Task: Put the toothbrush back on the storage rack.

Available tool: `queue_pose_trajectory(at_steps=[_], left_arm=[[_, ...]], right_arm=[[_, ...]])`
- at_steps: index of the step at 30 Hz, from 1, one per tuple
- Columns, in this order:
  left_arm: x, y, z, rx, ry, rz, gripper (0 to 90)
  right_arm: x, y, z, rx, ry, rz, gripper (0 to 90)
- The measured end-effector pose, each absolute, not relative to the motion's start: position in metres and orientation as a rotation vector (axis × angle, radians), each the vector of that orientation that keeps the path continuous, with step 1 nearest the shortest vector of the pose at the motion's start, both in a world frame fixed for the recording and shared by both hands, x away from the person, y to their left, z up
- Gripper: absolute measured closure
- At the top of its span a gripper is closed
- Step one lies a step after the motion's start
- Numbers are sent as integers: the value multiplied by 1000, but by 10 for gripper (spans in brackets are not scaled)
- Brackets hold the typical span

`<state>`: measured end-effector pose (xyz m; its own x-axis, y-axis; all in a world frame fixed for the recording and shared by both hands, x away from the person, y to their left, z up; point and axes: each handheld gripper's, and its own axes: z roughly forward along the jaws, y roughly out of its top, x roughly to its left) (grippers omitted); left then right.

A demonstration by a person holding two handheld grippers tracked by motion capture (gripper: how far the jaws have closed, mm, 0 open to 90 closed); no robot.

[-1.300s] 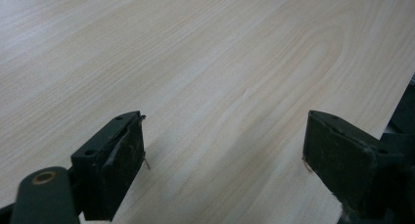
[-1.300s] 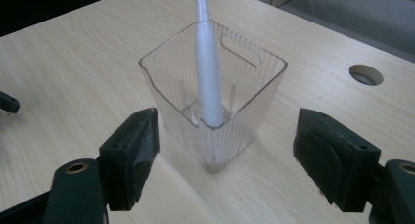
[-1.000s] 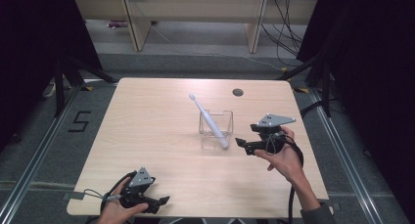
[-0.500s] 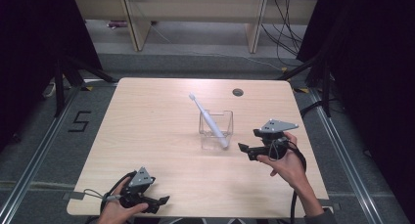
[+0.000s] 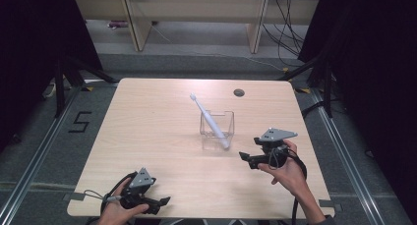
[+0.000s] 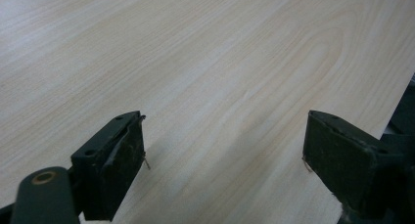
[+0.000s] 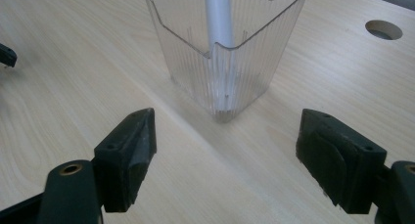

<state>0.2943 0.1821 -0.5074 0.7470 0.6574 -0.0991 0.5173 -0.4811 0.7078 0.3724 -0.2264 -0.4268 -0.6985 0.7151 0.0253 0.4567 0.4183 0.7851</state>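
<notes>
A clear ribbed plastic holder [image 5: 217, 129] stands in the middle of the table. A white toothbrush [image 5: 208, 119] leans in it, head up and tilted to the far left. My right gripper [image 5: 247, 160] is held just right of the holder, near side, open and with nothing in it. In the right gripper view the holder [image 7: 225, 62] and the toothbrush handle [image 7: 219, 18] stand a short way ahead of my open right gripper [image 7: 230, 155]. My left gripper [image 5: 160, 205] rests low at the table's near left edge, open over bare wood [image 6: 225, 155].
The light wooden table [image 5: 147, 122] has a round cable hole [image 5: 239, 93] at the far right. Beyond the table are shelf legs and cables on the floor. A floor mark "5" [image 5: 80, 122] lies to the left.
My right gripper has drawn back a little toward the near edge, away from the holder. The left gripper, holder and toothbrush have stayed put.
</notes>
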Motion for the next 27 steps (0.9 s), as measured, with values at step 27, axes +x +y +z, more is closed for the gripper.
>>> queue_pose_trajectory(at_steps=[27], left_arm=[[293, 181, -507, 2168, 885, 226, 148]], right_arm=[[350, -226, -439, 1014, 2392, 1171, 232]])
